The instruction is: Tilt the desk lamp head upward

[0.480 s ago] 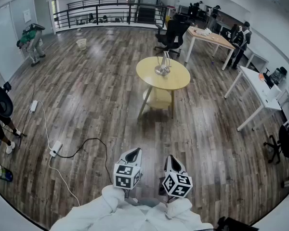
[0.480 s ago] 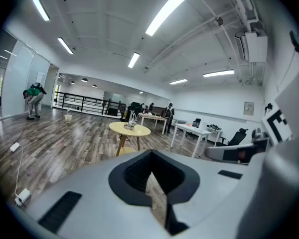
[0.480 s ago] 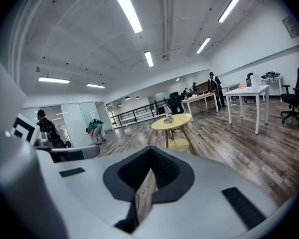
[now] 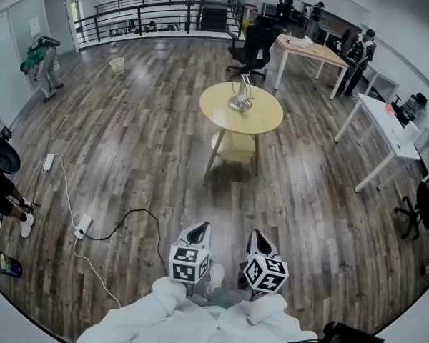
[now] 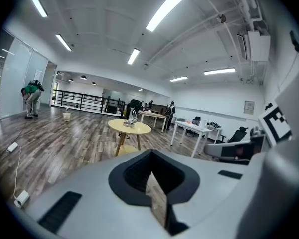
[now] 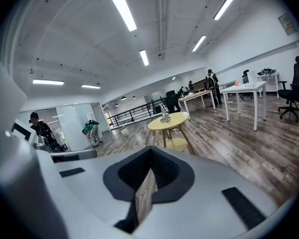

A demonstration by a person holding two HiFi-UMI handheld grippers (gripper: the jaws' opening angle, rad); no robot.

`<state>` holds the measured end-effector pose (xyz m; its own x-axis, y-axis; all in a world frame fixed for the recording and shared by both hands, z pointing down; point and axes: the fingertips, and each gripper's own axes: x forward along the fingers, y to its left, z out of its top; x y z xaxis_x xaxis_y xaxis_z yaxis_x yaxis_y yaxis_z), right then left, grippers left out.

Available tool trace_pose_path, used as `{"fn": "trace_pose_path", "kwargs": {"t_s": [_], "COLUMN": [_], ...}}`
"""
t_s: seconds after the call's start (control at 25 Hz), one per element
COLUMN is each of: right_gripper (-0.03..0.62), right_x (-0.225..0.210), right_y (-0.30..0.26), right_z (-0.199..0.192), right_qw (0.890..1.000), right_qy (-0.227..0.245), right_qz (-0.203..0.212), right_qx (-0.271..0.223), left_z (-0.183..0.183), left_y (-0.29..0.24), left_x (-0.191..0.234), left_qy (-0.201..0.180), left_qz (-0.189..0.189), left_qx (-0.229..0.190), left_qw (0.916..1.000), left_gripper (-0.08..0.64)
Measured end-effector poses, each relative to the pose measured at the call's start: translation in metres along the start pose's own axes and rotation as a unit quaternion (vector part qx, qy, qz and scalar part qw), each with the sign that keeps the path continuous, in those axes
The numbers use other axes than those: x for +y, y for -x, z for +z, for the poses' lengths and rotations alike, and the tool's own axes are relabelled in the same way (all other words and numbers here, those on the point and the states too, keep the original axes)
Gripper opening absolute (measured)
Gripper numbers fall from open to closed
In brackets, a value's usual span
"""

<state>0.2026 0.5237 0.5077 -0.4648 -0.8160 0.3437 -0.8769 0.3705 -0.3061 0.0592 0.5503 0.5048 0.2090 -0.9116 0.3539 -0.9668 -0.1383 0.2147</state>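
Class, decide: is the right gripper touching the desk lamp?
Apart. The head view shows floor between the right gripper and the desk lamp.

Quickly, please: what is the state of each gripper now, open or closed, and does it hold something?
Left gripper: closed, holding nothing.
Right gripper: closed, holding nothing.

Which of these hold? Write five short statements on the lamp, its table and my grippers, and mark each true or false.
1. The desk lamp stands on the round yellow table. True.
2. The left gripper grips the desk lamp. False: it is shut on nothing, well short of the table.
3. The right gripper has its jaws together. True.
4. The table stands on carpet. False: it stands on a wood floor.
5. A black office chair stands beyond the table. True.
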Motion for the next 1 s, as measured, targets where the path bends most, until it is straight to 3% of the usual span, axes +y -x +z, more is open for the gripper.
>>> {"fn": "trace_pose_path", "kwargs": {"t_s": [0.64, 1.0], "right_gripper": [0.012, 0.012], "right_x": [-0.036, -0.075], "right_y": [-0.132, -0.188], "right_z": [0.080, 0.104], "right_qw": [1.000, 1.000], "right_qy": [0.001, -0.003], "right_qz": [0.025, 0.020], "right_qx": [-0.014, -0.006], "left_z": [0.067, 0.089], "left_y": [-0.129, -0.194], "left_x": [0.035, 0.047], "left_qy": [-0.005, -0.003], "left_qz": [0.020, 0.031], "left_qx": [-0.003, 0.002], "left_qw": [0.9998, 0.9995], "left_gripper": [0.002, 0.002]}}
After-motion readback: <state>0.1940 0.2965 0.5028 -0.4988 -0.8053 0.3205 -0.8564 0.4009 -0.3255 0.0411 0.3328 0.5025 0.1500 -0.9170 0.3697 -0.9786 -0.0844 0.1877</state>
